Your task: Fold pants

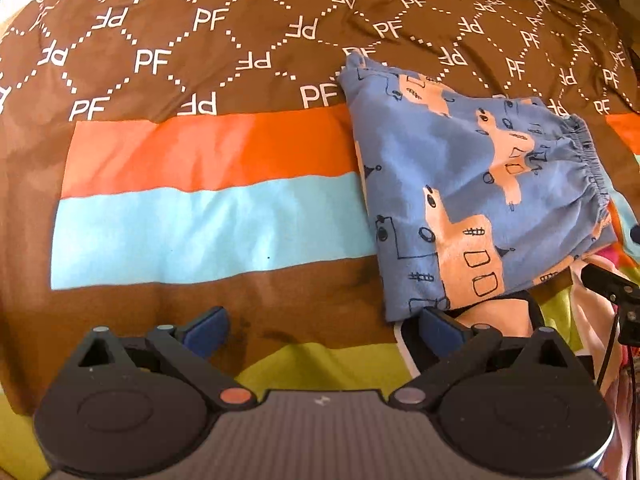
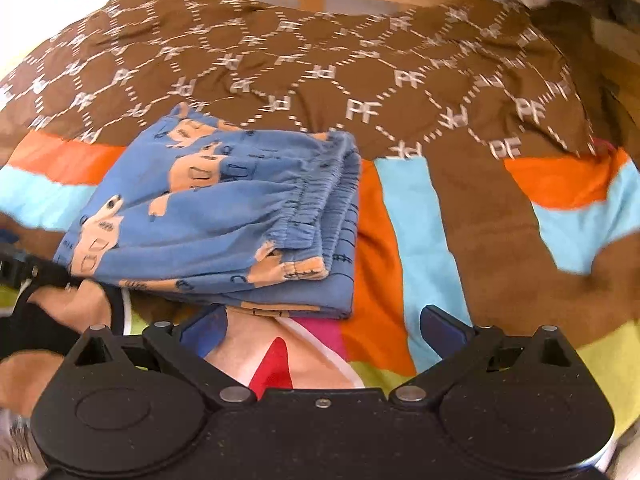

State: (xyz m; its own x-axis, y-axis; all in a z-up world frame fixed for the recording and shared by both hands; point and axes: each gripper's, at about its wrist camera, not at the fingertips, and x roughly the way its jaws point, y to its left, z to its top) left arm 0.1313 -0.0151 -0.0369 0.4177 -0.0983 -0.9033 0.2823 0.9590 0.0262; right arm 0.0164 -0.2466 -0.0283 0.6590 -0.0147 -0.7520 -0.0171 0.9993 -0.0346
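Right wrist view puts the pants (image 2: 208, 216) ahead of my right hand-held gripper (image 2: 322, 326) and to its left, lying on the bed's brown patterned bedspread (image 2: 400, 80) as a compact folded bundle, waistband elastic stacked at the end nearest that gripper's midline. From my left hand-held gripper (image 1: 320, 326) the same pants (image 1: 480, 200) sit ahead and to the right, their near edge just beyond my right finger (image 1: 440, 326). I judge the fold to be done or nearly so, and the risk now is undoing it: the near layers overhang loosely, so a finger catching the lower edge as I move could drag a layer out and open the stack. The gathered waistband is bulky and springy, and the soft, wrinkled bedding beneath gives little support, so the top layer may creep or slide off square. Both of my hand-held grippers stand wide apart, with nothing between their fingers. Whether the left one's right finger touches the fabric edge I cannot tell; the right one touches nothing I can see.
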